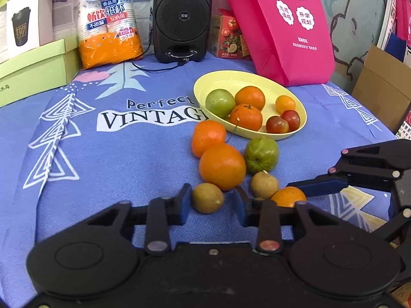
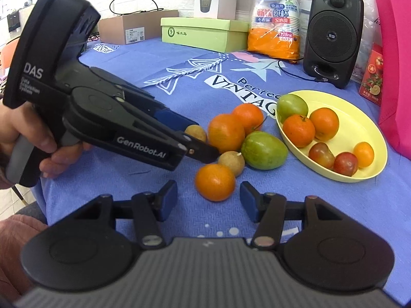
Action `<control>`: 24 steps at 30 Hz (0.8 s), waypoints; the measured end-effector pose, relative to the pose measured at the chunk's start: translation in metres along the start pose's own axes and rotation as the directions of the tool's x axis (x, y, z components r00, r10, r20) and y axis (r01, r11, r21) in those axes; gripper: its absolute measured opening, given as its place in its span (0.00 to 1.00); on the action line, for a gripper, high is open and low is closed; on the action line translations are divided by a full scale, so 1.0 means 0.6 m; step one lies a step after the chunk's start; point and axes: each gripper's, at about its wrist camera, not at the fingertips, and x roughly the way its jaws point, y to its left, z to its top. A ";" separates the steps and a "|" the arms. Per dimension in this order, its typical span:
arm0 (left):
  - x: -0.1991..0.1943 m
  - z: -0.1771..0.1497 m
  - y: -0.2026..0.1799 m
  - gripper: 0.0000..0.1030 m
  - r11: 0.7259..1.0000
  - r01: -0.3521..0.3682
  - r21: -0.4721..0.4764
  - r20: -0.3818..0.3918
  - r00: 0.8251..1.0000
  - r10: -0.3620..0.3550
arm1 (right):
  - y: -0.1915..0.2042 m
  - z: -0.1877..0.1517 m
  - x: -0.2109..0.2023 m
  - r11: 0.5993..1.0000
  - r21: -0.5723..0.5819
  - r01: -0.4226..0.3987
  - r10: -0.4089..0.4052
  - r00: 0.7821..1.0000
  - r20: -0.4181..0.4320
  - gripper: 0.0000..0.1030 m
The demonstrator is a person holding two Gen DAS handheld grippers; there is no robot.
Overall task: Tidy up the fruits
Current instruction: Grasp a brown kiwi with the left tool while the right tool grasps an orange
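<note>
Showing in the left wrist view:
- Oranges: five, two in the yellow plate (image 1: 259,78), three lying on the blue cloth (image 1: 115,159)
- Green fruits: two
- Small brown fruits: two
- Small tomatoes: three
- Grippers: two
- Speaker (image 1: 183,16): one, sitting top centre

Six fruits inside bowl (image 1: 295,95); six more on tablecloth (image 1: 128,159) before it; behind, speaker (image 1: 183,16), cup pack (image 1: 108,20) to its left
</note>
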 end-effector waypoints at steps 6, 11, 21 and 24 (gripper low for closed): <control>-0.015 -0.005 0.008 0.25 1.000 -0.002 -0.027 0.000 1.000 0.002 | -0.001 0.003 0.003 1.000 -0.001 -0.004 0.004 1.000 0.000 0.53; -0.024 -0.010 0.011 0.25 0.999 -0.013 -0.039 0.000 1.000 0.013 | -0.003 0.007 0.008 1.000 0.025 0.004 -0.004 1.000 0.003 0.49; -0.028 -0.014 0.007 0.25 0.999 -0.024 -0.039 -0.001 1.000 0.024 | -0.006 0.007 0.005 0.999 0.039 0.017 -0.017 1.000 0.002 0.32; -0.031 -0.015 0.005 0.25 0.999 -0.024 -0.040 0.000 1.000 0.024 | -0.004 0.006 0.002 0.999 0.037 0.022 -0.022 1.000 0.002 0.32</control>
